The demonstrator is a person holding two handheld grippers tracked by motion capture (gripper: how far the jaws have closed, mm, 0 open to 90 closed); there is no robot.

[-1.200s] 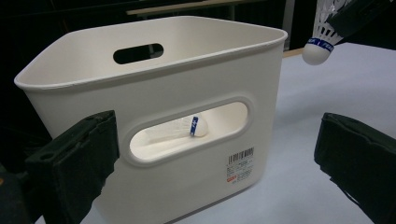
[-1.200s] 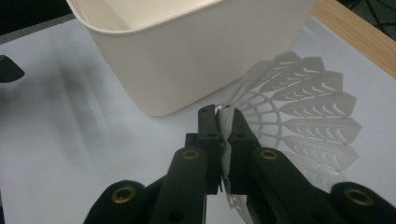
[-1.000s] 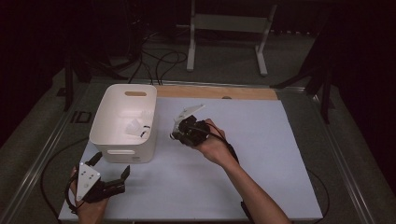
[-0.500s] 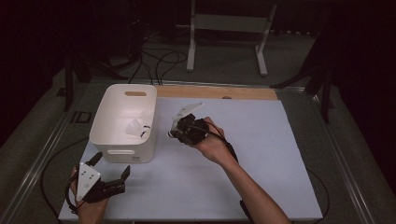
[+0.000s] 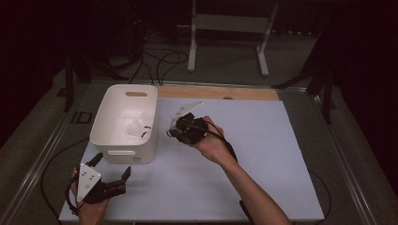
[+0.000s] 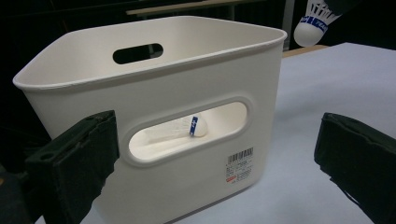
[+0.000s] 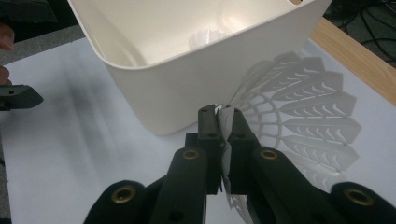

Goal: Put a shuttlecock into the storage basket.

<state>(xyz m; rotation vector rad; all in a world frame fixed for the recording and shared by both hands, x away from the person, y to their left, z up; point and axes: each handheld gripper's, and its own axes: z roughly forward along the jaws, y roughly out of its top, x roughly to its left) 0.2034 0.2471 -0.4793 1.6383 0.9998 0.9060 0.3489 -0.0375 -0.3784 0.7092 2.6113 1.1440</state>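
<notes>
Beside the bin (image 5: 124, 123), just off its right wall, the right gripper (image 5: 176, 125) was clenched on a shuttlecock (image 7: 299, 116), fingers (image 7: 208, 126) pinching the thin skirt edge rather than the cork, probably because the skirt was the only part thin enough to nip flat. That left the shuttlecock hanging off the fingertips above the desk (image 5: 263, 140), clear of the surface, close to the bin rim but not yet over it. In the left gripper view its cork (image 6: 308, 29) showed at top right, past the bin's far corner, cork end down toward the bin and skirt up and away, so the long axis ran tilted, not upright. A second shuttlecock (image 6: 180, 132) already lay on its side in the bin, visible through the handle slot, cork toward the right of that view. The left gripper (image 5: 110, 176) sat released, fingers wide apart, low at the near-left desk corner facing the bin, holding nothing, likely parked out of the way. My read: carry was mid-way, drop into bin next.
</notes>
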